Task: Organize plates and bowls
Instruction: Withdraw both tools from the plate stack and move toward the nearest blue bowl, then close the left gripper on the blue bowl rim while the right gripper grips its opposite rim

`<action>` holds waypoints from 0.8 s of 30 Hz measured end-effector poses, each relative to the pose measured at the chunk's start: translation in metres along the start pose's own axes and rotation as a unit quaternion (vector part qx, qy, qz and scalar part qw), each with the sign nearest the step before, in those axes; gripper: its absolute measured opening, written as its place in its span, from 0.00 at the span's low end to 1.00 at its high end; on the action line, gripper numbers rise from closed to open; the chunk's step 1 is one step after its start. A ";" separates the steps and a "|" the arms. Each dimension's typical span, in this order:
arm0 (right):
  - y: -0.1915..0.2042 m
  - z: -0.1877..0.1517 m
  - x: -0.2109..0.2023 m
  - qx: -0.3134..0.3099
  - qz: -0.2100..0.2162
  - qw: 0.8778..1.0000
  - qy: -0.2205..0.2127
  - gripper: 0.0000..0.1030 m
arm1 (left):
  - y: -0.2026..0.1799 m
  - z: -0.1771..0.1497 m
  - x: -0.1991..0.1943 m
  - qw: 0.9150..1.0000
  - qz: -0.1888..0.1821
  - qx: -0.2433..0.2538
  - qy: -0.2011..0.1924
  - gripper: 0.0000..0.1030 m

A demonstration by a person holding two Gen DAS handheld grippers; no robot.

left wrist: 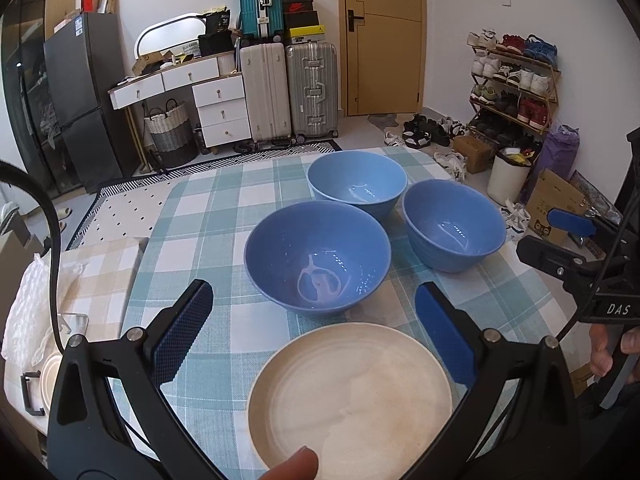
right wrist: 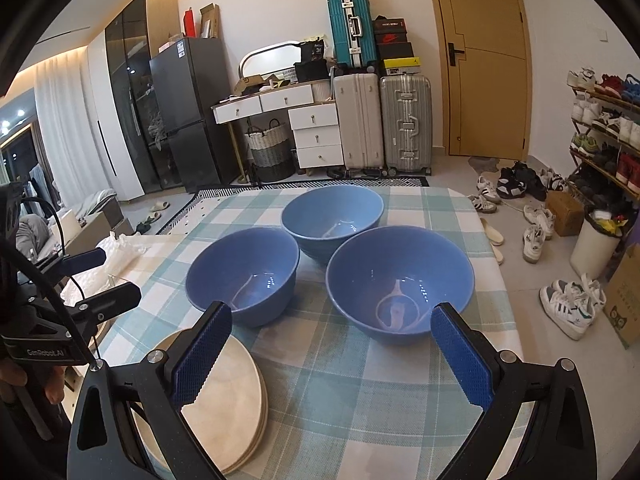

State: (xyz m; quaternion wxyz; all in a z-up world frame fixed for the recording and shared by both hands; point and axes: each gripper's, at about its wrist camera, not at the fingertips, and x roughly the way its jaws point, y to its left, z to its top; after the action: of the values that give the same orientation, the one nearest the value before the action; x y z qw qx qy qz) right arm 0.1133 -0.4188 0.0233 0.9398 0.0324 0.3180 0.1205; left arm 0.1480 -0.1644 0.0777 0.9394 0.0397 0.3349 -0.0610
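Open room btwn bowls [right wrist: 328, 256] & table edge [right wrist: 494, 248]

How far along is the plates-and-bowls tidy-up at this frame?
Done: the cream plates already sit in one stack. In hand: nothing; the left gripper and right gripper are both open and empty. Left: the three blue bowls stand separately, unstacked, on the checked tablecloth.
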 end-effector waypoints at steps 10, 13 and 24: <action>0.007 0.005 0.030 -0.005 0.000 1.000 0.024 0.98 | 0.022 0.010 0.026 1.000 0.004 -0.022 0.008 0.98; 0.011 0.009 0.037 -0.012 0.002 1.000 0.028 0.98 | 0.027 0.013 0.034 1.000 0.002 -0.028 0.011 0.98; 0.031 0.032 0.056 -0.034 0.027 0.998 0.034 0.98 | 0.040 0.028 0.068 0.999 -0.009 -0.033 0.027 0.98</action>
State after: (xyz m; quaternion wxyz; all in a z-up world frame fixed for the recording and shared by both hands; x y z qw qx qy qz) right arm 0.1692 -0.3741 0.0197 0.9254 0.0050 0.3444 0.1580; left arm 0.2235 -0.1339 0.0577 0.9303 0.0068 0.3622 -0.0572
